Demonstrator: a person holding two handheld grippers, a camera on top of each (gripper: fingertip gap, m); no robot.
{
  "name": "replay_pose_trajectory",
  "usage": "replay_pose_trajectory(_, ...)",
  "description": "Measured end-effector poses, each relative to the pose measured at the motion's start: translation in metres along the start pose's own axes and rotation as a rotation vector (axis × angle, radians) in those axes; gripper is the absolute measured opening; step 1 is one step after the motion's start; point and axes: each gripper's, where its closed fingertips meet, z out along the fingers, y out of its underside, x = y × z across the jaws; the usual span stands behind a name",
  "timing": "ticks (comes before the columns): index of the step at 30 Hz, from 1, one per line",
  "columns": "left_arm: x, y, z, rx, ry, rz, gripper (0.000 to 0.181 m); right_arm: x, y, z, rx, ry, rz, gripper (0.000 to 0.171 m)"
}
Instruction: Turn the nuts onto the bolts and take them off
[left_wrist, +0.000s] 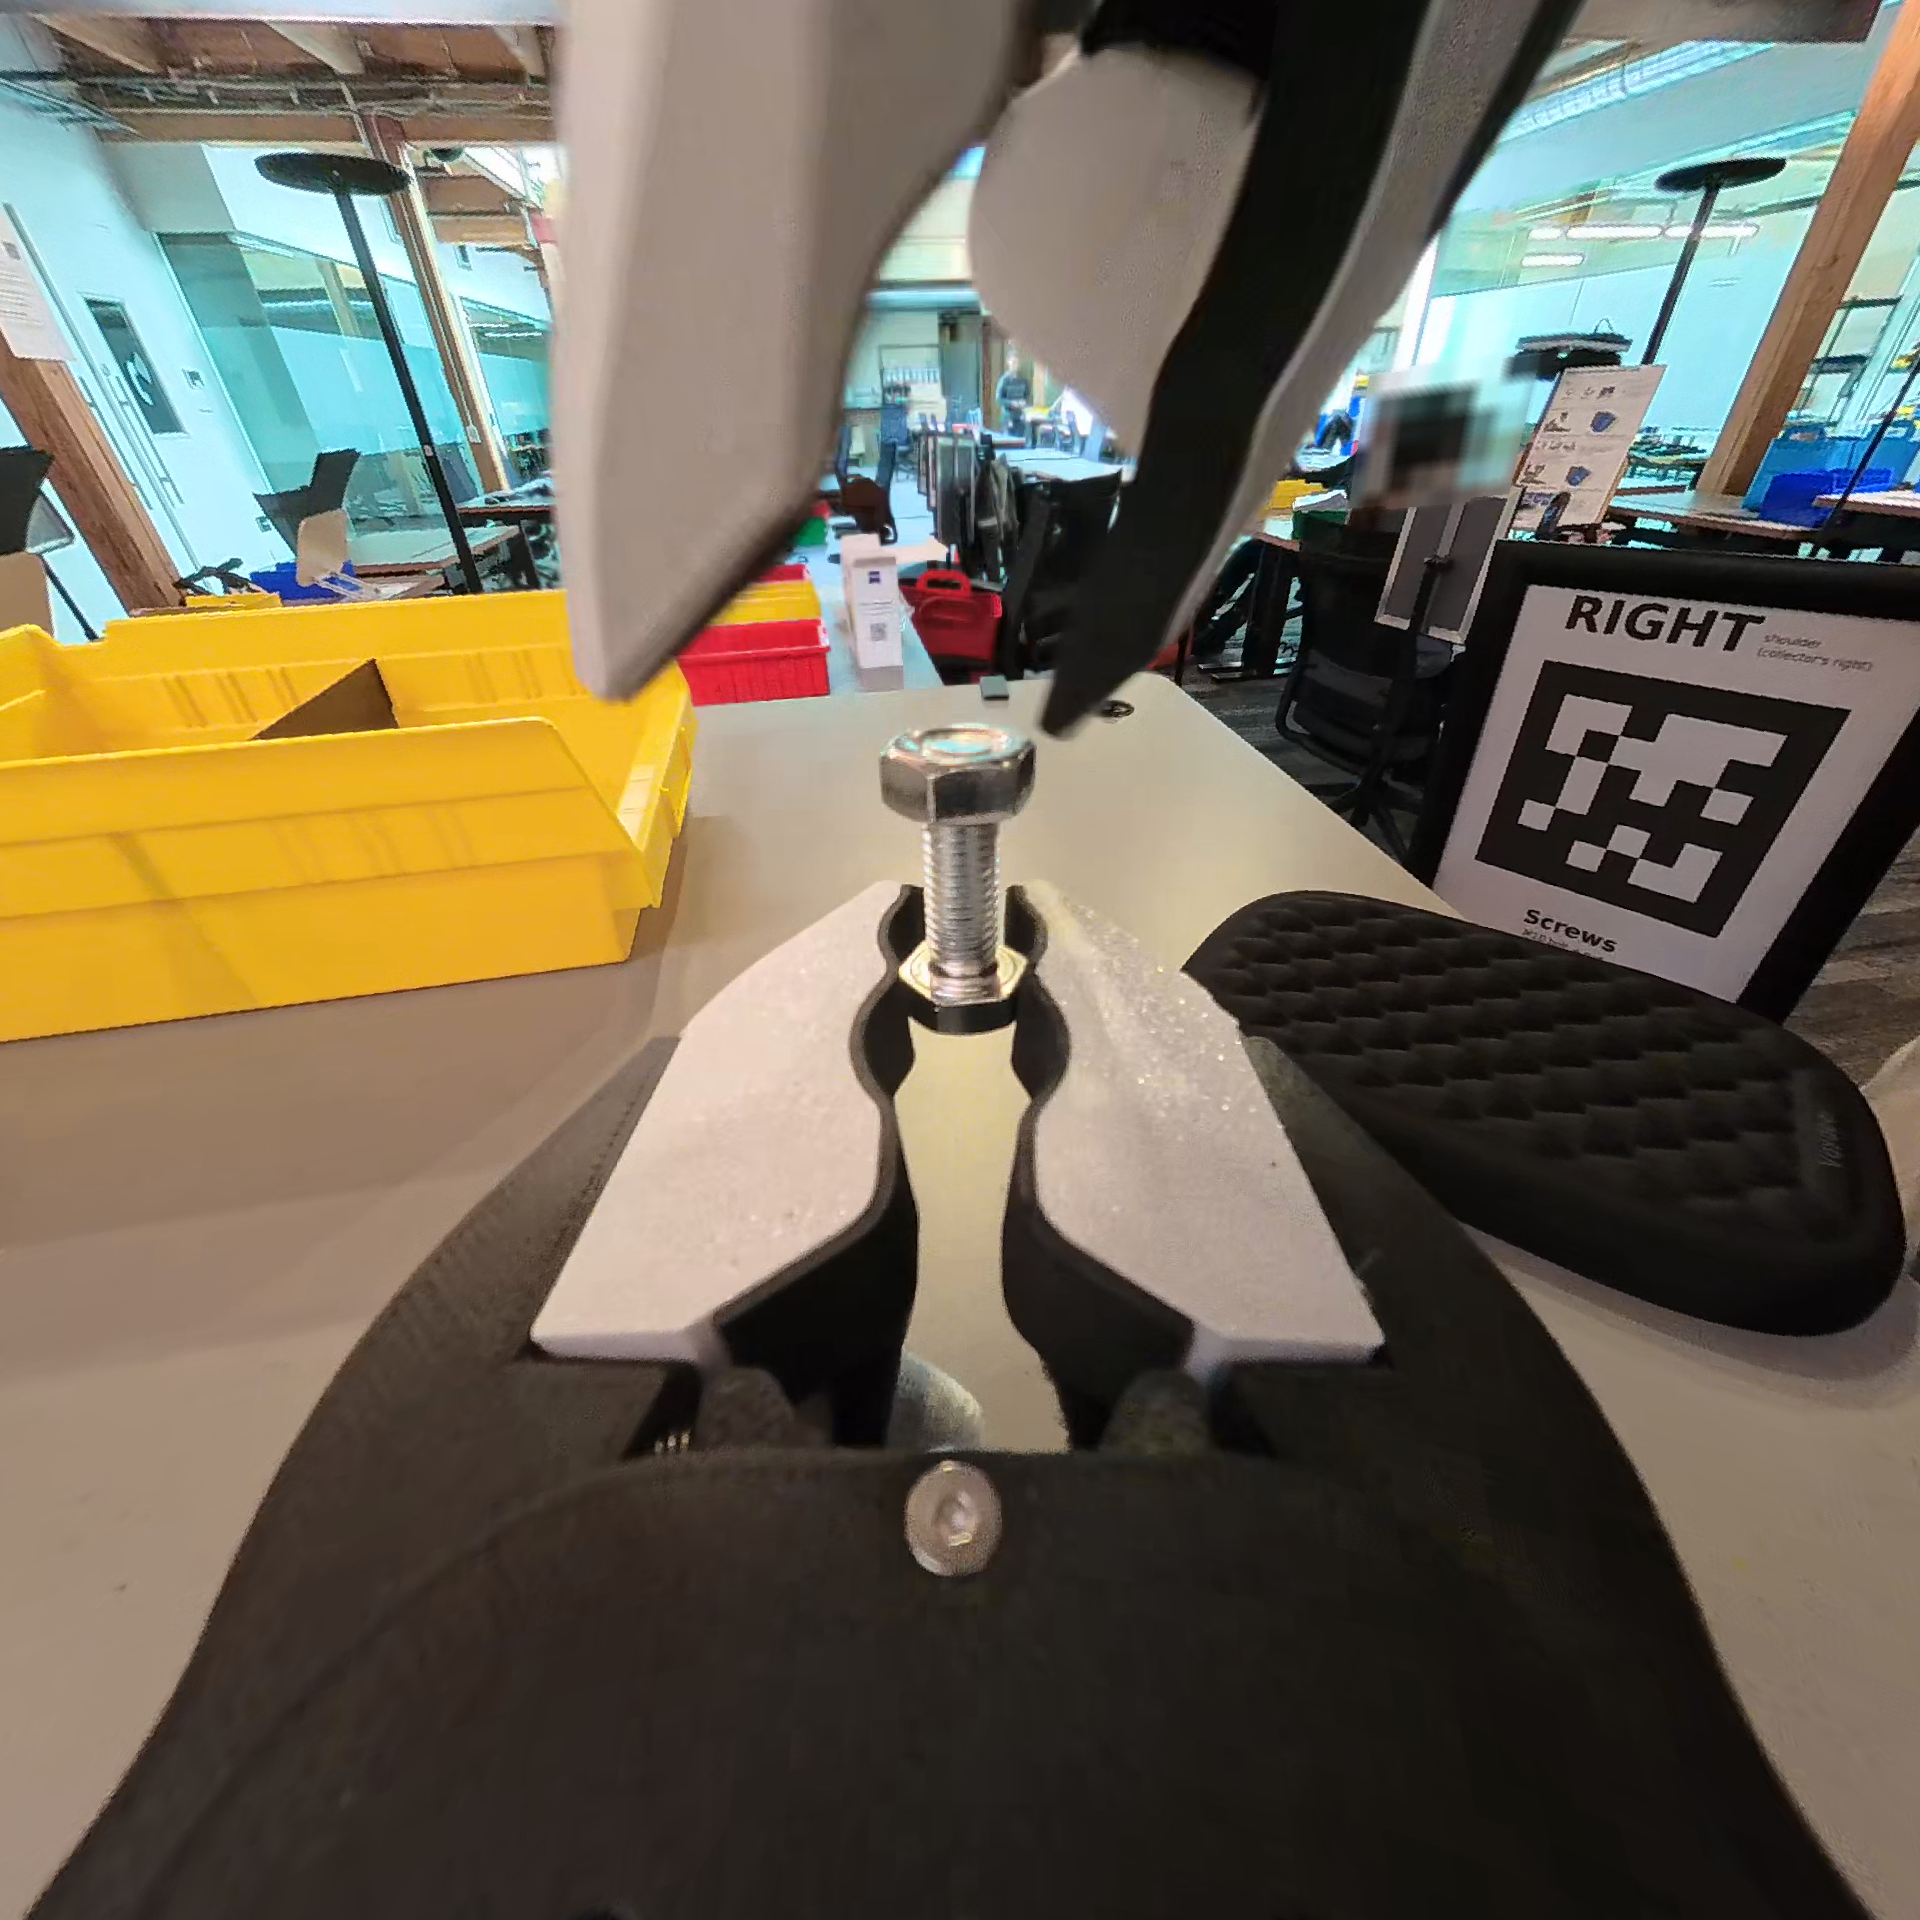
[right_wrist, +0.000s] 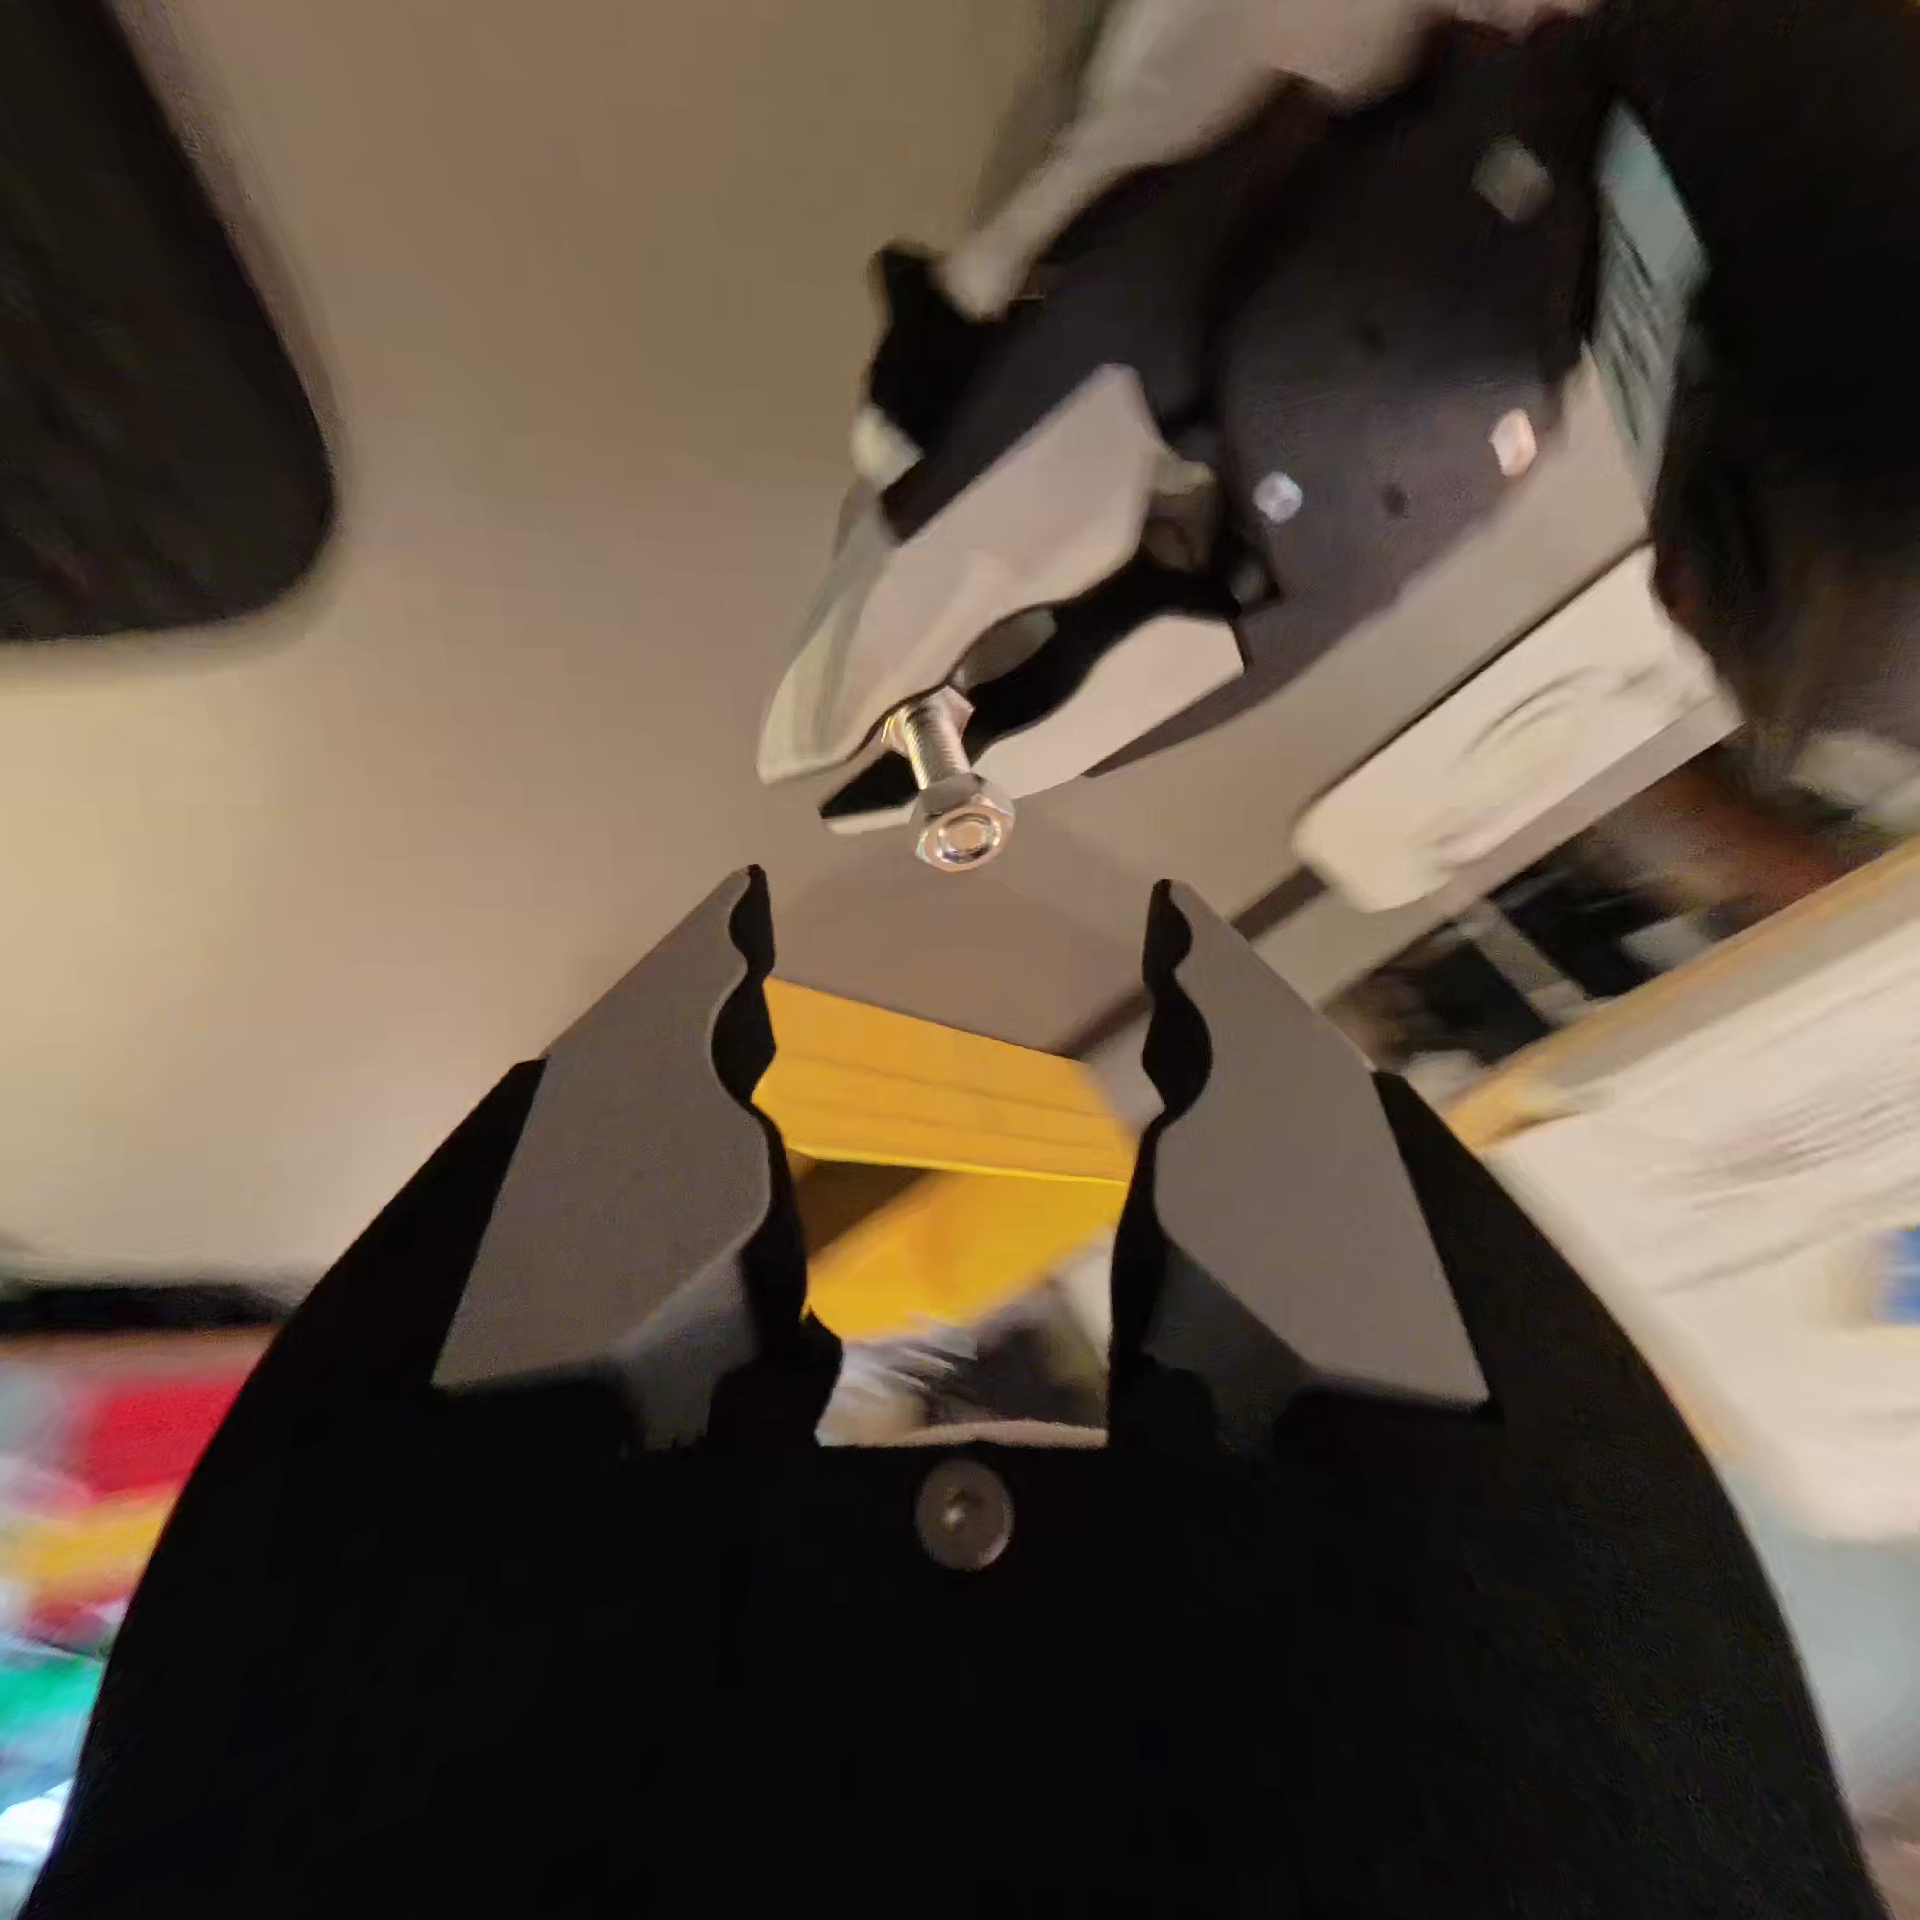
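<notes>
In the left wrist view, the left gripper (left_wrist: 961, 935) is clenched on a nut (left_wrist: 963, 982) threaded low on a silver bolt (left_wrist: 957, 831); the bolt stands upright between the fingertips with its hex head uppermost. Above it hangs the right gripper (left_wrist: 842, 707), its jaws spread apart, one tip on each side of the head and neither touching it. A yellow bin (left_wrist: 312, 831) sits on the grey table (left_wrist: 260, 1195) to the left, a black honeycomb pad (left_wrist: 1558, 1101) lies to the right, and a framed marker sign (left_wrist: 1673, 790) stands behind the pad. In the right wrist view, much blurred, the right gripper (right_wrist: 956, 904) is released and empty, its fingertips just short of the bolt (right_wrist: 940, 769) head, which points toward the camera from the grasp of the left gripper (right_wrist: 883, 748); the yellow bin (right_wrist: 935, 1081) shows between the fingers
</notes>
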Motion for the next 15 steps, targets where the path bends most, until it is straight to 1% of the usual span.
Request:
replay_pose_trajectory(1, 0.0, 0.0, 0.0, -0.001, 0.0, 0.0, 0.015, 0.003, -0.003, -0.003, 0.068, -0.03, 0.191, 0.066)
replay_pose_trajectory(3, 0.0, 0.0, 0.0, -0.001, -0.002, 0.001, 0.015, 0.004, -0.011, -0.011, 0.227, -0.12, 0.535, 0.063)
replay_pose_trajectory(5, -0.001, 0.0, 0.0, -0.001, -0.004, 0.0, 0.015, 0.007, -0.018, -0.015, 0.363, -0.218, 0.868, 0.052)
replay_pose_trajectory(7, -0.001, 0.0, 0.0, -0.002, -0.004, 0.0, 0.015, 0.007, -0.017, -0.01, 0.434, -0.292, 1.106, 0.041)
replay_pose_trajectory(8, -0.001, 0.0, 0.0, -0.003, -0.004, 0.002, 0.015, 0.004, -0.014, -0.006, 0.437, -0.307, 1.164, 0.039)
replay_pose_trajectory(10, -0.001, 0.0, 0.0, -0.003, -0.005, 0.002, 0.015, -0.001, -0.011, 0.002, 0.432, -0.31, 1.21, 0.038)
replay_pose_trajectory(14, -0.001, 0.0, 0.0, -0.002, -0.005, -0.002, 0.015, -0.001, -0.017, 0.004, 0.458, -0.292, 1.203, 0.015)
replay_pose_trajectory(15, -0.001, 0.0, 0.0, -0.002, -0.004, 0.0, 0.015, -0.001, -0.017, 0.004, 0.448, -0.291, 1.189, 0.015)
